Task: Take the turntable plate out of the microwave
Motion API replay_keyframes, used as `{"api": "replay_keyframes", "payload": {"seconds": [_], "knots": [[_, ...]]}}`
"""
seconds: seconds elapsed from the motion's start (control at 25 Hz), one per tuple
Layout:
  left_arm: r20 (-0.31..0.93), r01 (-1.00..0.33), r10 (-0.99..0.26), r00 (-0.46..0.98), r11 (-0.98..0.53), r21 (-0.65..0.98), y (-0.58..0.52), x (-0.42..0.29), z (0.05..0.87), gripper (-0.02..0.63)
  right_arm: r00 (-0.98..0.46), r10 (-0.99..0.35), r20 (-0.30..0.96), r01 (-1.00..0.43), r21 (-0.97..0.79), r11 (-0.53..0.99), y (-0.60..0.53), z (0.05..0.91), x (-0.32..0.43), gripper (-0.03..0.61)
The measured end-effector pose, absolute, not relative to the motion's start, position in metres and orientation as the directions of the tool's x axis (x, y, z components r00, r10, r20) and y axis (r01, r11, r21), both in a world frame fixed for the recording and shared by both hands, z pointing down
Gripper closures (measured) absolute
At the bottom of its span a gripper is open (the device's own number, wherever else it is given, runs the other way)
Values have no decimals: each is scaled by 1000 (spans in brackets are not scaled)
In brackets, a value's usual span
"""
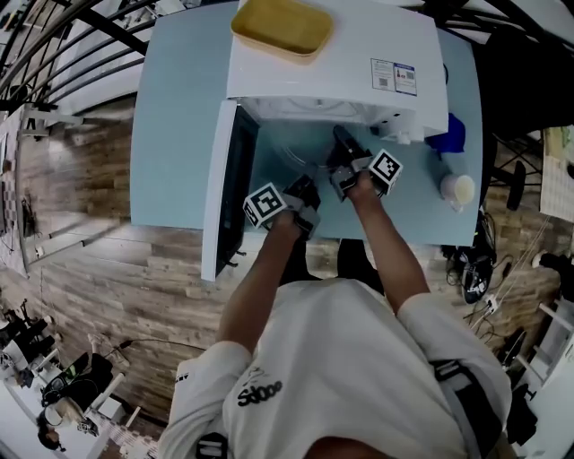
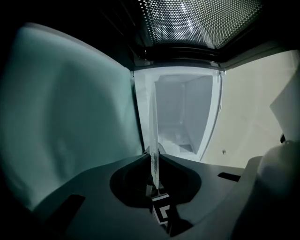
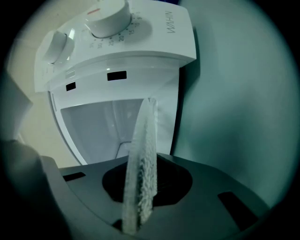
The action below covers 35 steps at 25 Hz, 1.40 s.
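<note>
Both pairs of jaws are clenched on the rim of the glass turntable plate (image 2: 153, 117), which sits edge-on in my L gripper (image 2: 153, 159) and R gripper (image 3: 140, 161). I see the plate at the mouth of the white microwave (image 1: 341, 54), over the blue table (image 1: 179, 108), w/ the door (image 1: 229, 188) swung open.

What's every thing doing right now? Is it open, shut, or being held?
White microwave door: swung wide open.
Left gripper: fingers shut on the plate's rim.
Right gripper: fingers shut on the plate's rim.
Clear glass turntable plate: held by both grippers.
Yellow rectangular tray: lying on top of the microwave.
</note>
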<state>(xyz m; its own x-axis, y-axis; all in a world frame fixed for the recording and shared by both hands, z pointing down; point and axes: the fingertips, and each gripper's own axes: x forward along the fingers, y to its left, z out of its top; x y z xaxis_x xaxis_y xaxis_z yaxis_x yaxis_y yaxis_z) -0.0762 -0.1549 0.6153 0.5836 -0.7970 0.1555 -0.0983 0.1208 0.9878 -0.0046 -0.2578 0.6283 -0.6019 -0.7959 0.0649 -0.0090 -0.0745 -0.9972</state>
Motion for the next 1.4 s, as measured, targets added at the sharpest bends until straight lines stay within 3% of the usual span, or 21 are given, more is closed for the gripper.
{"api": "replay_keyframes", "payload": {"seconds": [0.2,0.48,0.64,0.72,0.84,1.4], "knots": [[137,-93,-805,578,102,990,-145,-83,613,565,-555,-829,74,-29,-997,-70,-236,623,0,552],[149,-197,-791,593,37,980,-141,-89,610,478,-514,-858,28,-19,-1000,-21,-194,607,14,552],[158,-260,-810,565,7,966,-130,-84,604,480,-532,-846,34,-58,-998,-3,-174,599,32,552],[141,-269,-811,568,-20,963,-122,-78,595,529,-544,-838,37,-86,-996,12,-159,588,43,552],[78,-243,-782,619,-96,965,-102,-56,569,540,-535,-845,5,-95,-994,55,-135,563,65,552],[-46,-319,-714,698,-369,873,-35,13,443,534,-516,-838,-176,-88,-963,256,-59,437,134,552]]}}
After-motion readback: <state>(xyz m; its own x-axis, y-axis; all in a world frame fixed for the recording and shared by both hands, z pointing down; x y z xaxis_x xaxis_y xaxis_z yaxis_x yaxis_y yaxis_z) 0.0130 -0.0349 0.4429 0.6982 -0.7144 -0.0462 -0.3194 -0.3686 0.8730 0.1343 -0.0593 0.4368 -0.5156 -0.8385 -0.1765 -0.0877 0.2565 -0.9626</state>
